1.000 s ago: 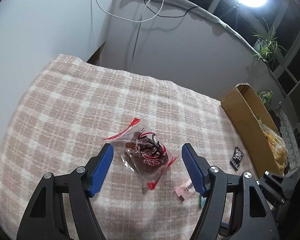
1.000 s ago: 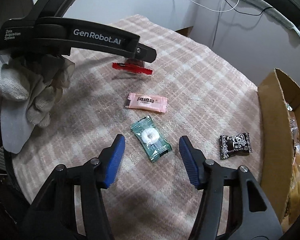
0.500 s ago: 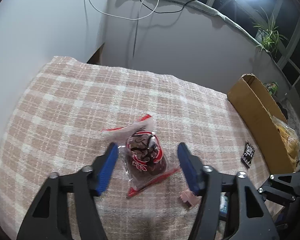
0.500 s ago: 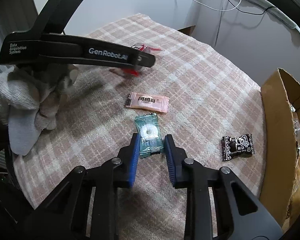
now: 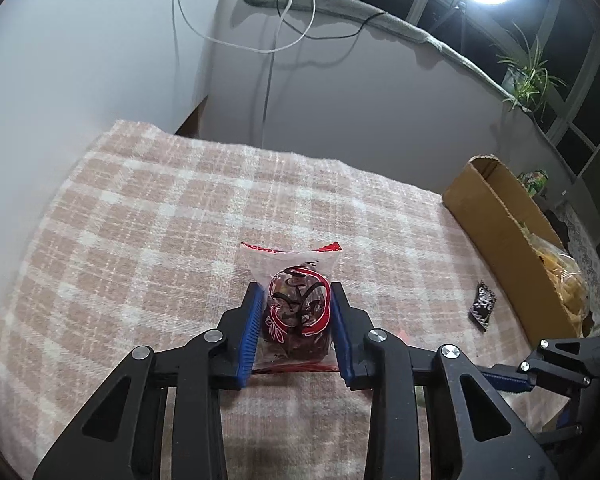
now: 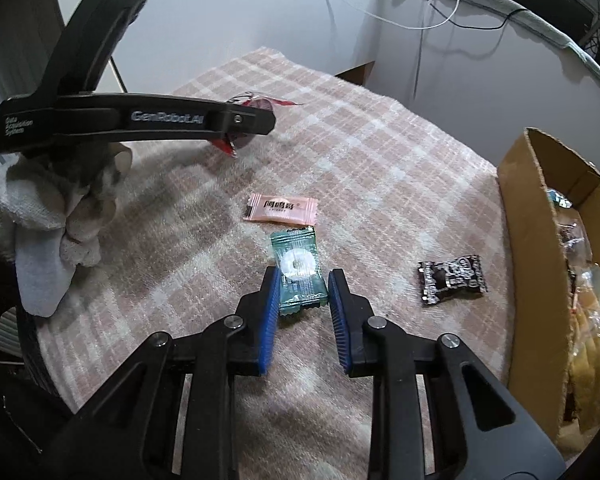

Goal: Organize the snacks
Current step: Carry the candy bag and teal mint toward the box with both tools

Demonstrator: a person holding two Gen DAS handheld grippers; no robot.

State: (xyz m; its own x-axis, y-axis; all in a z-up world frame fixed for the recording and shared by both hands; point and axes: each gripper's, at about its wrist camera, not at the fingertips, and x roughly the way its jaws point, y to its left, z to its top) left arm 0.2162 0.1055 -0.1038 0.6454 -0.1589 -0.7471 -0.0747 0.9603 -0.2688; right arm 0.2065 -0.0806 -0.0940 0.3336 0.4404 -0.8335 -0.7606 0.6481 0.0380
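Observation:
A clear snack bag with red trim and dark pieces inside stands between the blue pads of my left gripper. The jaws are closing and press on both its sides. In the right wrist view that same bag shows behind the left gripper's black arm. My right gripper is shut on a green-wrapped ring candy, held by its near end. Both are over the pink plaid cloth.
A pink candy lies just beyond the green one. A black candy lies to the right, near an open cardboard box holding several snacks. A gloved hand holds the left gripper. A wall and cables stand behind the table.
The left jaws came together around the red-trimmed bag, which now stands upright between them. The right jaws shut on the green candy and rose slightly with it.

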